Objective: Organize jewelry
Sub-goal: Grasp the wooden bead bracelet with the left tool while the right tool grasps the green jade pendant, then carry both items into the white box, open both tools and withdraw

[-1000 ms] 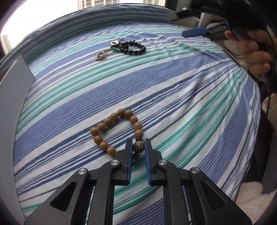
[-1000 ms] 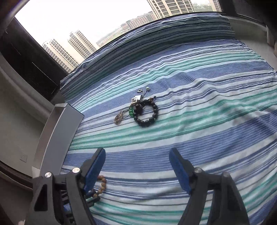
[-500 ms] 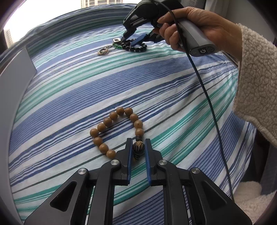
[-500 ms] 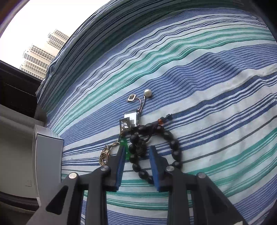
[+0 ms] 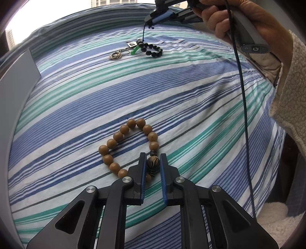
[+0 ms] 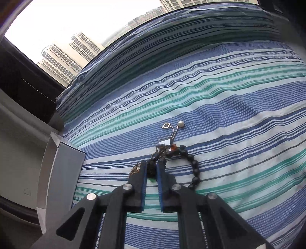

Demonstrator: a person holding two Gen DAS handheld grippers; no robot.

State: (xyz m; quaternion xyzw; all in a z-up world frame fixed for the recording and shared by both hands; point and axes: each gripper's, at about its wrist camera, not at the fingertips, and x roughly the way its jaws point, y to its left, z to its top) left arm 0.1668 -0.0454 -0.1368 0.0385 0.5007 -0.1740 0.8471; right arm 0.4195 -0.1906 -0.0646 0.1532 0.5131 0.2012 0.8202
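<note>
A bed sheet striped in blue, teal and white (image 5: 172,92) covers the whole work surface, with a window and pale tower blocks (image 6: 63,57) beyond its far edge. Near the middle of the sheet lies a bracelet of round tan wooden beads (image 5: 126,145), spread in an open loop. The left gripper (image 5: 152,162) is closed on that bracelet's large dark-and-cream striped bead (image 5: 153,164), which sits squeezed between the two blue-lined pads while the rest of the loop rests flat on the cloth to the left and far side of the jaws. Toward the far side of the sheet is a small cluster of jewelry: a bracelet of glossy black round beads (image 5: 153,50), a small green pendant (image 5: 134,50) just left of it, a coil of thin gold-coloured chain (image 5: 115,55) farther left, and a square silver-framed charm (image 6: 164,142) touching the black beads. Slightly beyond them lie a hook earring with a white pearl (image 6: 180,124) and a small silver rectangular link (image 6: 166,125). The right gripper (image 6: 152,168), held by a hand (image 5: 239,17) in a cream fleece sleeve (image 5: 286,95), is clamped on the dark cord part of the black bracelet; from the left wrist view a thin dark strand hangs from its tip down to the beads, most of which lie on the sheet. A flat grey panel (image 5: 17,80) stands at the left edge.
</note>
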